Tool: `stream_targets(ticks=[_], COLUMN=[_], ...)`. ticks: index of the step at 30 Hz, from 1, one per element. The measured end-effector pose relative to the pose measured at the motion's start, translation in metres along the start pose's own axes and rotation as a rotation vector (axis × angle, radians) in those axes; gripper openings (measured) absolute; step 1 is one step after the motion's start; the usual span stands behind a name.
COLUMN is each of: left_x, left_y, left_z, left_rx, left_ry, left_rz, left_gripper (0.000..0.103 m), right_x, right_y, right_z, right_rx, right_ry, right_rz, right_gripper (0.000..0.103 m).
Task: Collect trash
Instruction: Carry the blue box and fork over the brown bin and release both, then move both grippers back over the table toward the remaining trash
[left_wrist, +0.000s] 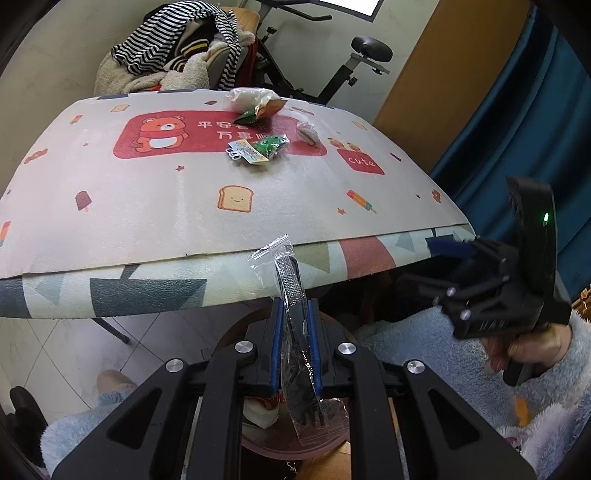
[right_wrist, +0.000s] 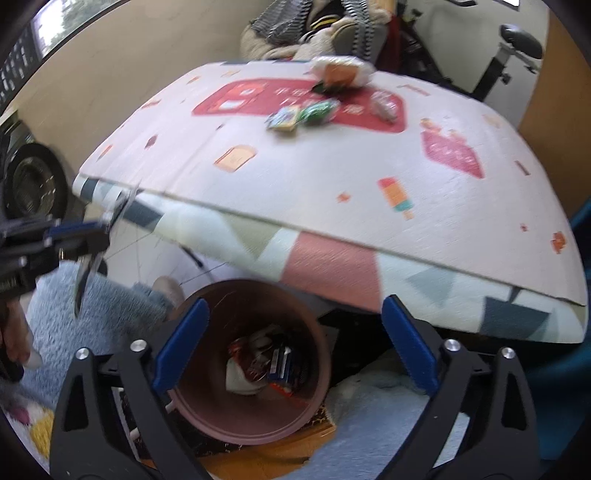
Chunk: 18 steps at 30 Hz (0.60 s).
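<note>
A cluttered room with an exercise bike (left_wrist: 354, 62) and a chair heaped with striped and fleecy clothes (left_wrist: 177, 51) is framing a table covered by a pale cartoon-printed mat (left_wrist: 155, 195), which is carrying the litter still to be gathered. Near the table's far edge a clear plastic bag with an orange-and-green packet (left_wrist: 255, 103) is lying; a little nearer the middle, on the red bear panel, 3 more pieces are sitting close together: a blue-yellow wrapper (left_wrist: 242, 150), a green wrapper (left_wrist: 273, 144) and a small clear wrapper (left_wrist: 307, 132).

Below the table's near edge a round reddish-brown plastic bin (right_wrist: 255, 417) is standing on the floor, already holding several wrappers, placed where both hands can reach it easily.

The left gripper (left_wrist: 295, 332) is clenching a black plastic fork sealed in a clear sleeve (left_wrist: 291, 295), its blue pads pressing the sleeve's middle so the tines are hanging down above the bin; the fork looks ready for dropping.

The right gripper (right_wrist: 291, 343) is hovering directly over the bin with its jaws spread wide and nothing between them, which suits a piece having been let go into the bin.
</note>
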<state>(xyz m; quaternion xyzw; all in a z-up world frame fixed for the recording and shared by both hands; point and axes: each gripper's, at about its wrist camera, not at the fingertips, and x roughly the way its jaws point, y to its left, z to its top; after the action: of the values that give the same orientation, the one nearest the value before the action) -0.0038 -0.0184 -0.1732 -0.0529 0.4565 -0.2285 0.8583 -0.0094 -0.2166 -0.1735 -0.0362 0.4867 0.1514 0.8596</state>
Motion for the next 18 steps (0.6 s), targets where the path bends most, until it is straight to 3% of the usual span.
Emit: stream_targets(ticks=[8,10,12,18], left_x=[0.012,0.015,0.016,0.013], left_y=[-0.01,-0.013,-0.015,-0.011], left_z=[-0.002,-0.002,-0.002,0.001], left_rx=[0.034,0.042,0.045,0.044], left_ry=[0.046,0.056,0.054,0.03], left_rz=[-0.032,-0.05,-0.054,-0.01], left_gripper=[0.014,0.02,0.051,0.079], right_x=[-0.01,-0.012,-0.013,-0.011], right_y=[-0.022,-0.027,-0.029,-0.031], right_z=[0.014,0.015,0.015,0.014], right_rx=[0.023,0.031,0.038,0.041], right_ry=[-0.027,-0.027,-0.028,-0.015], right_rz=[-0.029,-0.031,-0.037,-0.056], right_gripper=[0.097,0.097,0.097,0.097])
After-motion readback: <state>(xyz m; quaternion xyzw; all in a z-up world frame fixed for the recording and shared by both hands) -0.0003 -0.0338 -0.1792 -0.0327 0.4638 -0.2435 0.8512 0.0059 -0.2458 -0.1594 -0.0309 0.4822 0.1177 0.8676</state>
